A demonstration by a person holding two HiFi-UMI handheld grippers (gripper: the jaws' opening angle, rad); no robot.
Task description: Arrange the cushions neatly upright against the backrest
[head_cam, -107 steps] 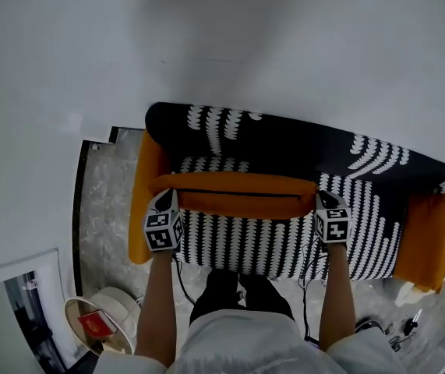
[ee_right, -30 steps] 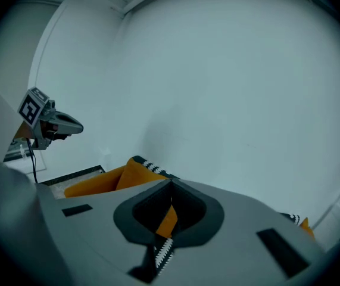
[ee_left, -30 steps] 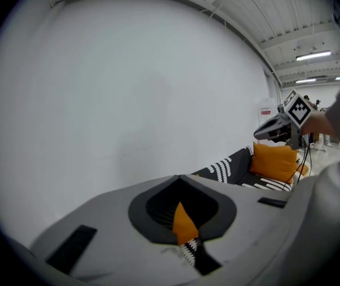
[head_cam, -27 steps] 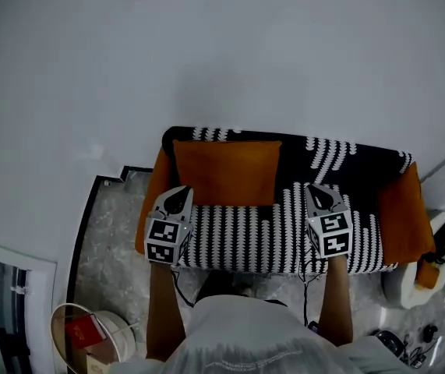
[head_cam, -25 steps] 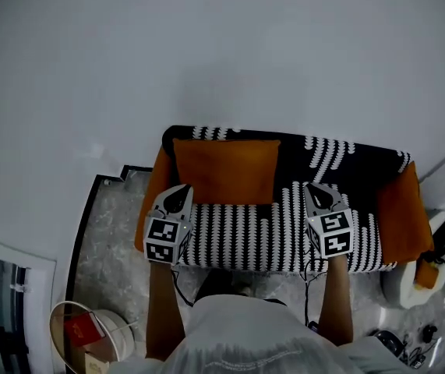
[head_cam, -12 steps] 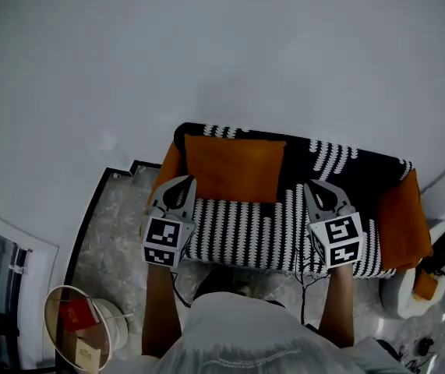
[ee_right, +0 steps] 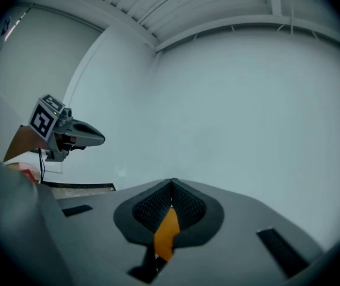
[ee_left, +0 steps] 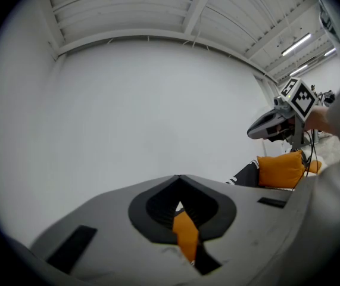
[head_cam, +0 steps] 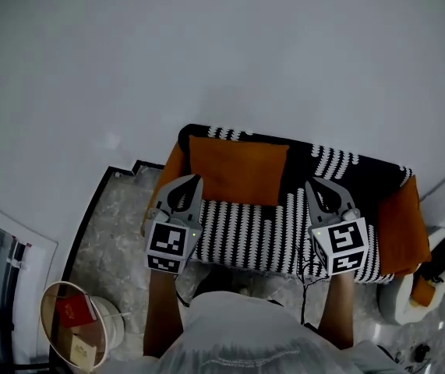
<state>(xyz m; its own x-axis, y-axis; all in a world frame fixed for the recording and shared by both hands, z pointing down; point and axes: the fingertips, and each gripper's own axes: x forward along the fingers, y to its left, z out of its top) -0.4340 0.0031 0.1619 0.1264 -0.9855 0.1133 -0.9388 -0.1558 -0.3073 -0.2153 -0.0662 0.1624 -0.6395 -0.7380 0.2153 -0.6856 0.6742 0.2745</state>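
One orange cushion (head_cam: 238, 170) stands upright against the backrest (head_cam: 362, 171) at the left of the striped sofa (head_cam: 245, 236); what looks like a second cushion (head_cam: 397, 223) sits at the right end. The left gripper (head_cam: 193, 180) and right gripper (head_cam: 314, 185) hover over the seat's near edge, fingers pressed together, holding nothing. The cushions look soft, light and squashy, so pinching a top corner or seam should serve best

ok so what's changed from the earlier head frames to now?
The orange cushion, which both grippers earlier held by its ends low over the seat, now stands upright against the backrest, at the left end in the head view. The left gripper and right gripper have let go and pulled back toward the person, jaws shut and empty. Over the last second the cushion stayed put.
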